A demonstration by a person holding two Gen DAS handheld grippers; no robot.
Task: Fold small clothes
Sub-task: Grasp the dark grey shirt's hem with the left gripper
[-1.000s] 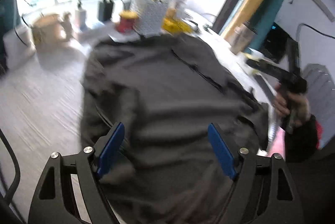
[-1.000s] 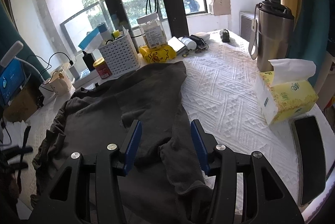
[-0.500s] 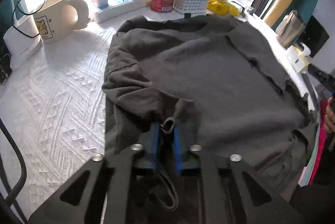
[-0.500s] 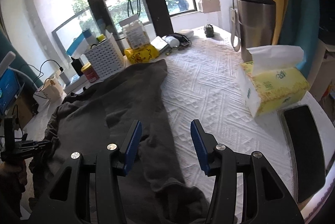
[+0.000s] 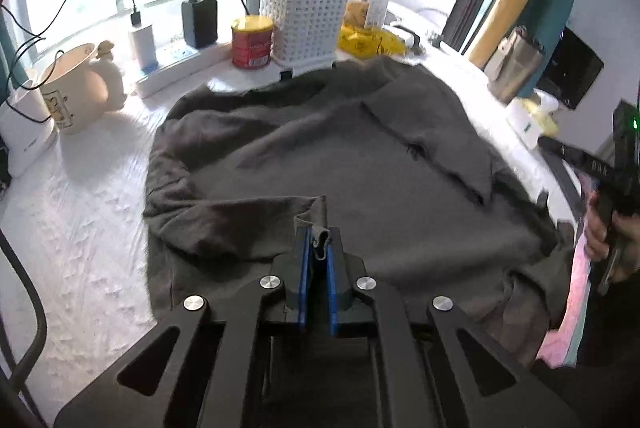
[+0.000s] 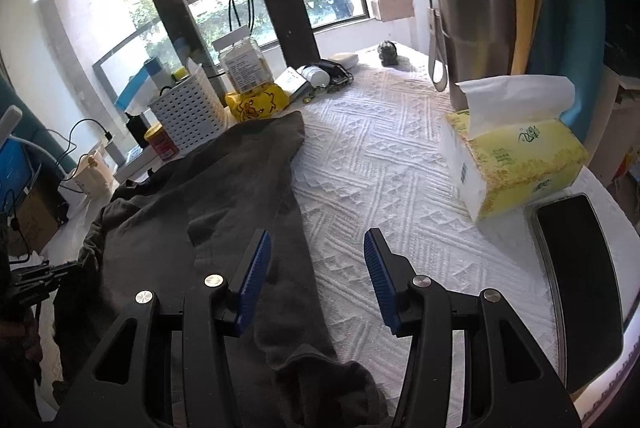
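- Left tongs (image 5: pixel 316 252) are clenched on a pinched-up fold of the dark grey garment (image 5: pixel 340 163), a small tuft of cloth standing up between the blue pads (image 5: pixel 304 268).
- Right tongs (image 6: pixel 316 276) stand released, blue pads well apart, hovering over the garment's right edge where it meets the bare white cloth; nothing is gripped between them.
- That garment lies spread over the white textured cloth (image 6: pixel 380 155) covering the counter, rumpled along its left side, one flap folded across its upper right part.
- Beyond the garment's far edge sits a white perforated basket (image 5: pixel 304 23) full of small items, a red tin (image 5: pixel 252 41) touching the basket's left side and a yellow packet (image 5: pixel 366 41) just right of it.
- Left of the garment, well apart from it, stands a cream mug (image 5: pixel 74 87).
- Right of the garment, seen from the right tongs' view, a yellow tissue pack (image 6: pixel 512 151) sits on the cloth, a steel tumbler (image 6: pixel 472 31) behind it and a black phone (image 6: pixel 576 288) just in front of it.
- A person's hand (image 5: pixel 604 232) grips the right tongs' handle past the garment's right edge.
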